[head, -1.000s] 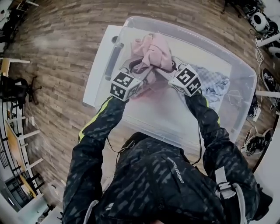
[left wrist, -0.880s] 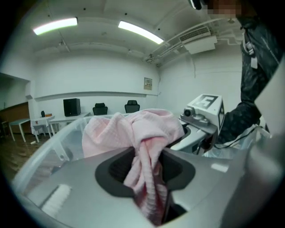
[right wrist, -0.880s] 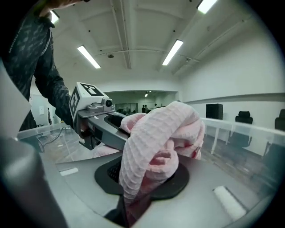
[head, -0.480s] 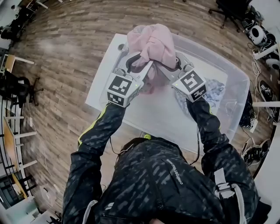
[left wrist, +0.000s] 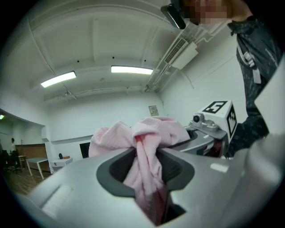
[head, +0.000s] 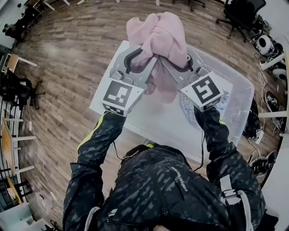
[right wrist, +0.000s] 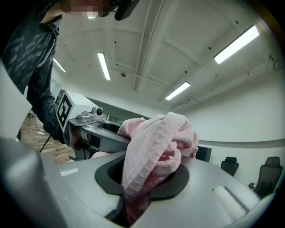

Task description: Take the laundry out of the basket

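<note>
A pink waffle-weave cloth (head: 158, 38) is held high above the clear plastic basket (head: 235, 108), bunched between both grippers. My left gripper (head: 146, 61) is shut on the cloth's left side; its jaws pinch a fold of the pink cloth (left wrist: 144, 169). My right gripper (head: 169, 63) is shut on the right side, with the pink cloth (right wrist: 149, 160) spilling over its jaws. Both grippers point upward, toward the ceiling. A blue-and-white patterned garment (head: 187, 106) lies in the basket under my right arm.
The basket stands on a wooden floor (head: 67, 58), with a white lid or board (head: 101, 97) under its left side. Office chairs (head: 239, 13), cables and shoes (head: 259, 162) lie at the right. Desks stand at the far left (head: 13, 58).
Both grippers have risen out of the basket with the pink cloth, from inside its walls to well above the rim, closer to the head camera.
</note>
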### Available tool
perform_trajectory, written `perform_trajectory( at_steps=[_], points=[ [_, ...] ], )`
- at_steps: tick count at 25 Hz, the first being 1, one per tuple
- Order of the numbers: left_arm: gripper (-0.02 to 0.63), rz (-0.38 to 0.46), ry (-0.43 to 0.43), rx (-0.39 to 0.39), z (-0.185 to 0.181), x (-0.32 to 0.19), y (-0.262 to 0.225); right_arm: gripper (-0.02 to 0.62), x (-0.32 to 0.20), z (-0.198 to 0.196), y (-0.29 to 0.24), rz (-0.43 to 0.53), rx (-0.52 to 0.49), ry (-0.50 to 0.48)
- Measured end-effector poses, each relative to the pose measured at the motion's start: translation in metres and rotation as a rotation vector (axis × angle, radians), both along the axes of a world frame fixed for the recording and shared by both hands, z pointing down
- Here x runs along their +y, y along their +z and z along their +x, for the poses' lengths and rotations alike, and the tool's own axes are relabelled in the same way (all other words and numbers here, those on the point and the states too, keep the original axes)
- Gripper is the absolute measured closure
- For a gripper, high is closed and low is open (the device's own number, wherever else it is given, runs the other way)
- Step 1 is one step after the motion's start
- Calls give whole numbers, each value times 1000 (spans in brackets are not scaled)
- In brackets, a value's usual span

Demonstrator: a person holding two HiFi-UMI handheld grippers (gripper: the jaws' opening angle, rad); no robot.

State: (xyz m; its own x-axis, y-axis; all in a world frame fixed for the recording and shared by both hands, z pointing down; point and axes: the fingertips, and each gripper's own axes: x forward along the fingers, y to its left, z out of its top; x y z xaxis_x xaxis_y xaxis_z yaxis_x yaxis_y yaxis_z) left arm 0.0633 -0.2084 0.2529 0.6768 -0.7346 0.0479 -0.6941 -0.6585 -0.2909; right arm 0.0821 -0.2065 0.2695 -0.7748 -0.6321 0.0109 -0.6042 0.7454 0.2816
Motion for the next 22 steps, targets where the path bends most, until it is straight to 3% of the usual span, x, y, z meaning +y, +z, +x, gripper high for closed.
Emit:
perform_trajectory(
  at_steps=[14, 18, 22],
  points=[
    [492, 177, -50, -25, -24, 51, -86, 505, 45, -20, -86, 166, -70, -40],
    [492, 221, -20, -52, -25, 54, -101, 505, 48, -21, -102, 187, -86, -22],
    [492, 221, 32, -17, -34, 53, -106, 505, 48, -29, -108, 213, -64, 16]
  ],
)
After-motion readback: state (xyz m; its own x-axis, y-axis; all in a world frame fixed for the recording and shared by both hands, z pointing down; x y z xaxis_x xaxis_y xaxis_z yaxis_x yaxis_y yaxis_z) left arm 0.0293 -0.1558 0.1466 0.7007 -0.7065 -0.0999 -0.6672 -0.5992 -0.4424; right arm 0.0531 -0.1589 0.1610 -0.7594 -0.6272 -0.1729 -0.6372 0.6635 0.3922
